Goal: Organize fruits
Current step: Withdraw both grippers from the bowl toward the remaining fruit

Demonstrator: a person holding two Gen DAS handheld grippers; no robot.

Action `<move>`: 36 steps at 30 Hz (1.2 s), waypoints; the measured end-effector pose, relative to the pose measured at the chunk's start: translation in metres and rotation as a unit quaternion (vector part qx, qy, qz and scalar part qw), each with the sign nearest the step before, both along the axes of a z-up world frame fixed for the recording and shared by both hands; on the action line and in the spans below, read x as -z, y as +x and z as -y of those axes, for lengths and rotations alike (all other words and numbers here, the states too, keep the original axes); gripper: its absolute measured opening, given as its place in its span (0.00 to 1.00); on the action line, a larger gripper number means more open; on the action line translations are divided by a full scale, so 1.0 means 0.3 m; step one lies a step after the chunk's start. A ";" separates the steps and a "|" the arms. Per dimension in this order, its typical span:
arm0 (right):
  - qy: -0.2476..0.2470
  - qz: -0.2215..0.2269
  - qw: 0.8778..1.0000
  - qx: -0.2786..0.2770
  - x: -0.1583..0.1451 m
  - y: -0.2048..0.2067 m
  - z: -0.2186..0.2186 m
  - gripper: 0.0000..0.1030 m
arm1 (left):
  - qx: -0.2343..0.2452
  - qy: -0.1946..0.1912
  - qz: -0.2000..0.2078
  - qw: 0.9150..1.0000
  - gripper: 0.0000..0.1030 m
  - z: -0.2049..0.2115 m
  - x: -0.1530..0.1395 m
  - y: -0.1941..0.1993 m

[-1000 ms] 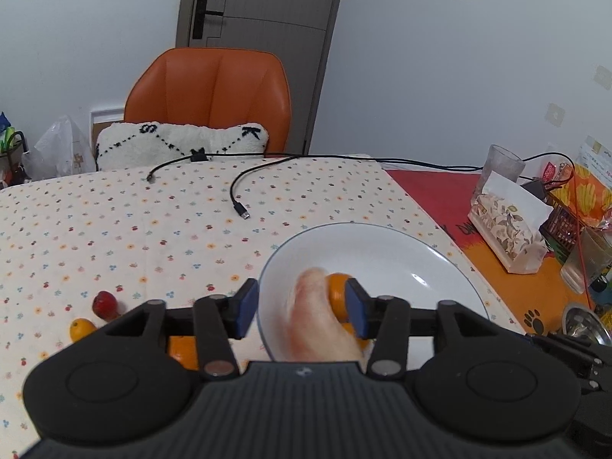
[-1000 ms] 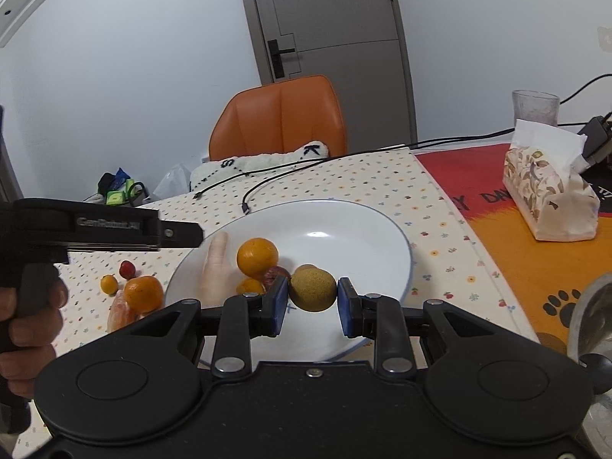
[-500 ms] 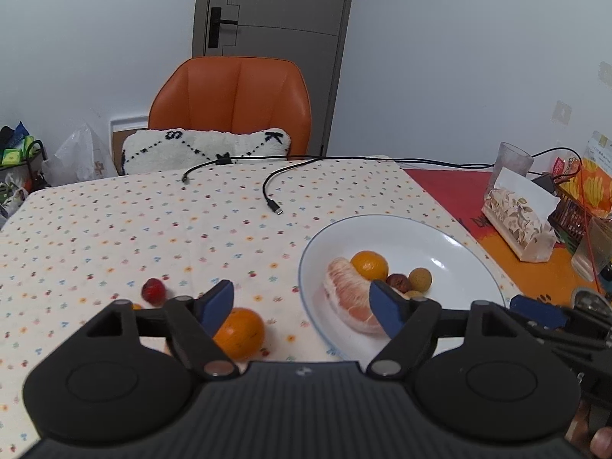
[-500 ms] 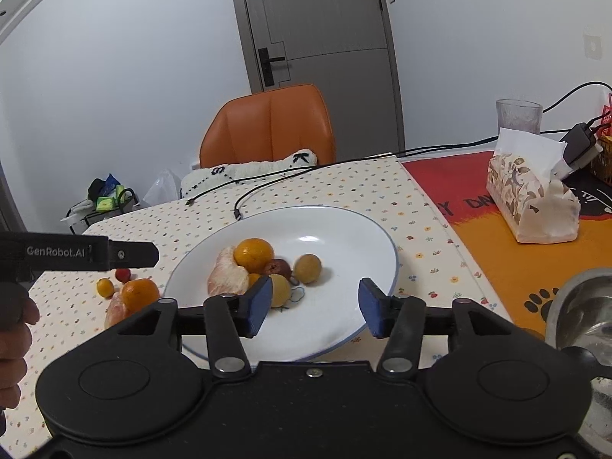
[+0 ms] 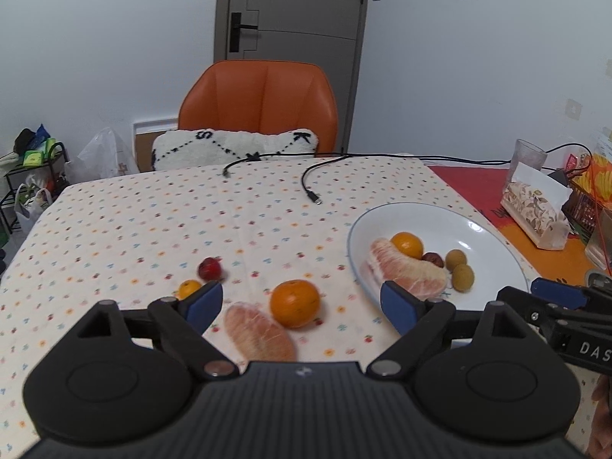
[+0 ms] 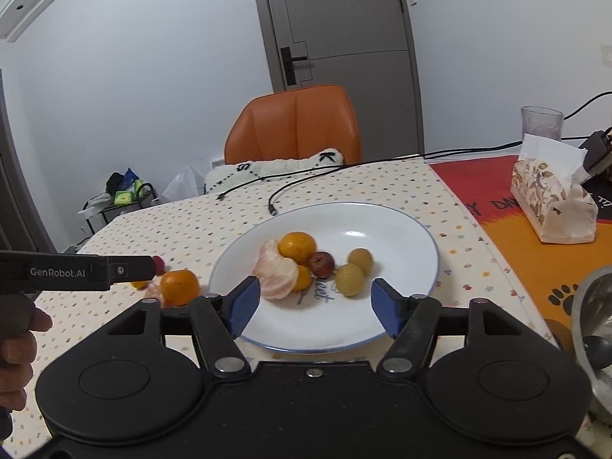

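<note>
We find both tools empty. The left gripper (image 5: 298, 300) stands with its blue-padded jaws spread wide and nothing between them; the right gripper (image 6: 315, 300) likewise has its jaws wide apart, holding nothing.

The wide white plate with a thin blue rim (image 5: 493, 237) sits at the right of the dotted tablecloth (image 5: 134, 229). It already holds a peeled pomelo segment (image 5: 405, 271), a small orange mandarin (image 5: 407, 244), a dark red date (image 5: 432, 258) and two tan round longans (image 5: 463, 277).

Four fruits remain on the cloth, left of the plate: a second peeled pink pomelo piece (image 5: 258, 331), a larger orange mandarin (image 5: 294, 302) touching its far right end, a tiny yellow-orange kumquat (image 5: 189, 288) and a small red fruit (image 5: 209, 267) beyond it.

The governing relation, in our judgement: the loose pomelo piece and mandarin lie directly ahead of the left gripper, within the span of its spread jaws, the mandarin just beyond the pomelo. The pomelo's long axis runs from far left to near right, oblique to the jaw line. In the right wrist view these fruits lie off to the left, past the plate rim, so the left gripper is the nearer. The right gripper faces the plate's contents and has no loose fruit before it.
</note>
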State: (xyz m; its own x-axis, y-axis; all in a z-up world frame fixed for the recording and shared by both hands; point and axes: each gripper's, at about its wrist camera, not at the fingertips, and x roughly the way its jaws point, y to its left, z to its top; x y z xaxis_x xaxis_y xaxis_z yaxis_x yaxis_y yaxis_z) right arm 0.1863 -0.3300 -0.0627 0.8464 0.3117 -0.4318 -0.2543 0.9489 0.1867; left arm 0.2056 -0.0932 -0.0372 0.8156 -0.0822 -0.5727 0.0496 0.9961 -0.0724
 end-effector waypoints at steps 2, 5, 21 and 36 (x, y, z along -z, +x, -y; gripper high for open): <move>0.001 0.000 1.000 -0.005 -0.001 -0.006 -0.014 0.66 | -0.005 0.000 0.001 1.000 0.86 -0.019 0.001 -0.013; -0.001 0.000 1.000 -0.014 -0.008 -0.022 -0.039 0.67 | -0.012 -0.001 0.002 1.000 0.86 -0.048 0.001 -0.033; 0.011 0.000 0.999 -0.050 -0.030 -0.115 -0.134 0.68 | -0.019 -0.007 0.001 1.000 0.86 -0.156 0.014 -0.156; 0.010 -0.007 0.996 -0.092 -0.027 -0.140 -0.275 0.67 | -0.035 -0.028 0.005 0.999 0.86 -0.285 0.033 -0.220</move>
